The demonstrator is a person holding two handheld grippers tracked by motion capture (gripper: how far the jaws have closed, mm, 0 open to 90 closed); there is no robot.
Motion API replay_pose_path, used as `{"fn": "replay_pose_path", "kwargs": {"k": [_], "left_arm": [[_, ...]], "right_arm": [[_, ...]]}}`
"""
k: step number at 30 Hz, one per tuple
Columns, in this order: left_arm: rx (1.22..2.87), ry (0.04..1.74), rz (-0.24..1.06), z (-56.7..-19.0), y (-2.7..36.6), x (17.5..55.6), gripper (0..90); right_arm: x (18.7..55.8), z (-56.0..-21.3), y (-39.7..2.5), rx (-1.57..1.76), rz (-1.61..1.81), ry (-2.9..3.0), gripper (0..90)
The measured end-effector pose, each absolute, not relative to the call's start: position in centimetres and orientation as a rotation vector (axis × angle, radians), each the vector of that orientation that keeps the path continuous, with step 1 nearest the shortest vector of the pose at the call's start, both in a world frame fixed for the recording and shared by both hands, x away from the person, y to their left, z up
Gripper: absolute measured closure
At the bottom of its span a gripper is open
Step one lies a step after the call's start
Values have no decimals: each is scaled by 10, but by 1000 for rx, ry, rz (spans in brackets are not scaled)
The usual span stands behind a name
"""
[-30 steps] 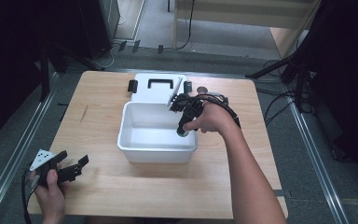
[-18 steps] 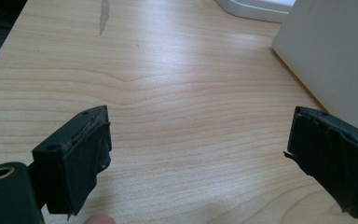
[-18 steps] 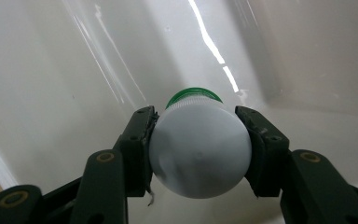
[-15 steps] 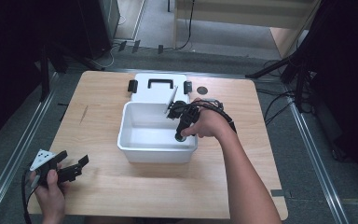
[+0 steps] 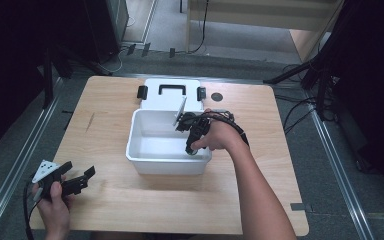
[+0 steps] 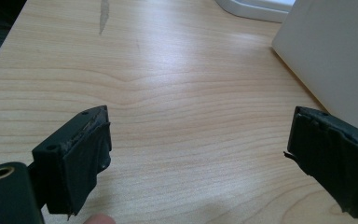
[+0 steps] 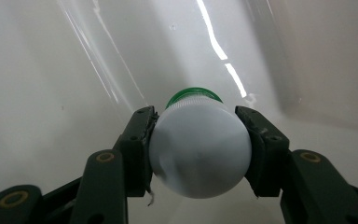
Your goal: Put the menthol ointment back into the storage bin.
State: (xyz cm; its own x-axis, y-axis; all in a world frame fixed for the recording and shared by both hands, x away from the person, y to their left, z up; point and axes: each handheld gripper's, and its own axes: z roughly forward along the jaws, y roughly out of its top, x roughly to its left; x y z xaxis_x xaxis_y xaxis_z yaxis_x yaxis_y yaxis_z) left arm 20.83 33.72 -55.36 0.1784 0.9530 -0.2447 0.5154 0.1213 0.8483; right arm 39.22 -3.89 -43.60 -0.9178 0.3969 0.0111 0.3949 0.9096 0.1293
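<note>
A white plastic bin (image 5: 145, 160) stands in the middle of the wooden table. My right gripper (image 5: 191, 148) reaches down into its right side and is shut on a small white bottle with a green cap (image 7: 199, 148), cap pointing toward the bin's floor (image 7: 74, 70). The bottle (image 5: 192, 151) shows dimly by the bin's front right corner. My left gripper (image 5: 80, 179) rests low over the table near the front left edge, open with nothing between its pads (image 6: 86, 158). The bin's wall (image 6: 335, 51) stands just beyond its right jaw.
The bin's white lid (image 5: 170, 95) with black handle and latches lies flat behind the bin. A small dark round disc (image 5: 217, 96) sits on the table right of the lid. Bare wood (image 5: 105, 115) stretches left of the bin.
My right gripper has gone lower and further into the bin with the bottle. The left gripper has stayed where it was.
</note>
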Motion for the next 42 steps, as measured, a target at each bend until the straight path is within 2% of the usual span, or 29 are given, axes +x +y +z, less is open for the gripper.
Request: {"fn": "replay_pose_path", "kwargs": {"k": [12, 28, 42], "left_arm": [[1528, 1467, 589, -554, 337, 209, 68], [1534, 1468, 581, -554, 338, 209, 68], [1532, 1467, 576, -554, 338, 209, 68]], "right_arm": [[389, -441, -29, 608, 184, 3066, 513], [389, -464, -23, 568, 46, 3091, 513], [390, -466, -21, 586, 3, 3093, 511]]}}
